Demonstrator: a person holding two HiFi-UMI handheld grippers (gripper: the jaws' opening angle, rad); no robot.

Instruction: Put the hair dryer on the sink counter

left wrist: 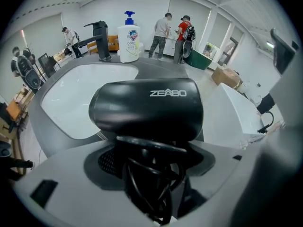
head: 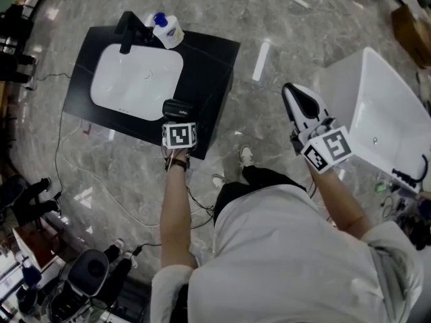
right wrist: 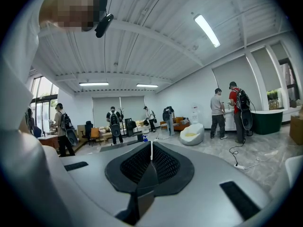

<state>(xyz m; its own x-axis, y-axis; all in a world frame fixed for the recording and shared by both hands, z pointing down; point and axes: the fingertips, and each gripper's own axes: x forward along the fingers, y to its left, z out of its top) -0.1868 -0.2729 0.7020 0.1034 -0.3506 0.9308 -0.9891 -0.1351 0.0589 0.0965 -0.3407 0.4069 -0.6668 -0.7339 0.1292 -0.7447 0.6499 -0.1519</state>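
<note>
Two hand-held grippers are in play. The left hand-held gripper (head: 178, 118) has its jaws spread wide, with the handle of the one hair dryer (left wrist: 147, 109) standing between them, not pinched. The right hand-held gripper (right wrist: 151, 150) is closed on nothing and points up into the room, well off to the side of the sink.

The hair dryer is matte black with a rounded barrel, and "ZEABO" is printed on it in pale letters. One glossy black cord (left wrist: 151, 183) is bundled in loops against its handle. It sits at the front edge of the surface (head: 209, 66), just in front of the basin's near right corner.

The surface is a black square slab. It holds one white basin (head: 135, 79) with rounded corners, one black tap (head: 128, 31) at the back and one white pump bottle (head: 166, 30) with a blue top just beside the tap.

Around it lies a glossy grey marble-pattern floor (head: 269, 19) with thin cables trailing over it. One white bathtub (head: 377, 106) stands well apart, on the person's right. The room is large and white-walled, with strip lights (right wrist: 207, 30) in the ceiling and several people (left wrist: 163, 34) standing far back.
</note>
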